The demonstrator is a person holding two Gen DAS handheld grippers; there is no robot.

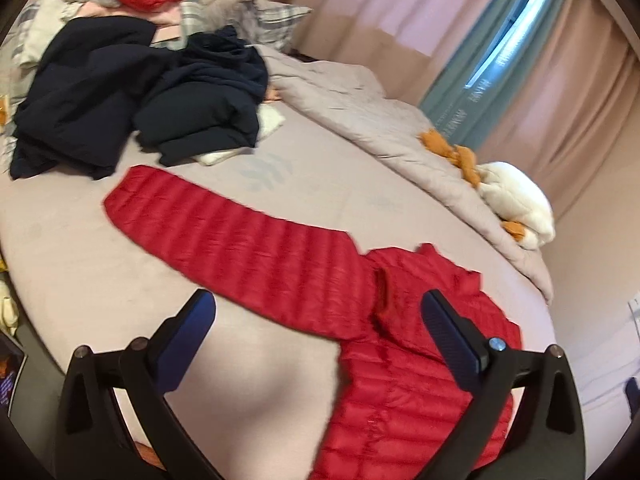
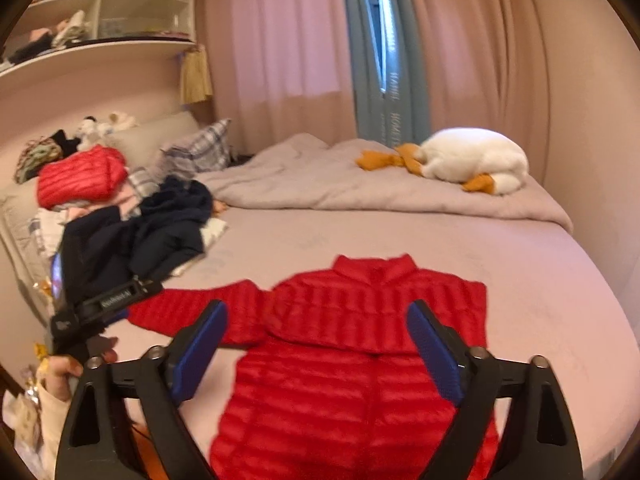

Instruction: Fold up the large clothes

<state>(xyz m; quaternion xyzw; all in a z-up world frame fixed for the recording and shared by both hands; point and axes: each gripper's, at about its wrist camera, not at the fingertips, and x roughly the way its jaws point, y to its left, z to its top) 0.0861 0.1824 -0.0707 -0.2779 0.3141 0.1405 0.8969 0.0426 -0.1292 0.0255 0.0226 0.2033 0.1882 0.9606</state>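
Both grippers empty above a half-spread red jacket on the bed.

Nearest us, our left gripper point(image 1: 318, 326) and right gripper point(image 2: 318, 334) stand wide with nothing between the pads, above the red jacket point(image 2: 352, 344), which lies flat on the bed point(image 2: 540, 300). One sleeve point(image 1: 224, 224) stretches out sideways; the other side looks already tucked in. We judge the slick quilted fabric could slide or spring open if we pinch only its top layer. Farther off, the dark clothes point(image 1: 132, 96) sit near the sleeve end and could snag it.
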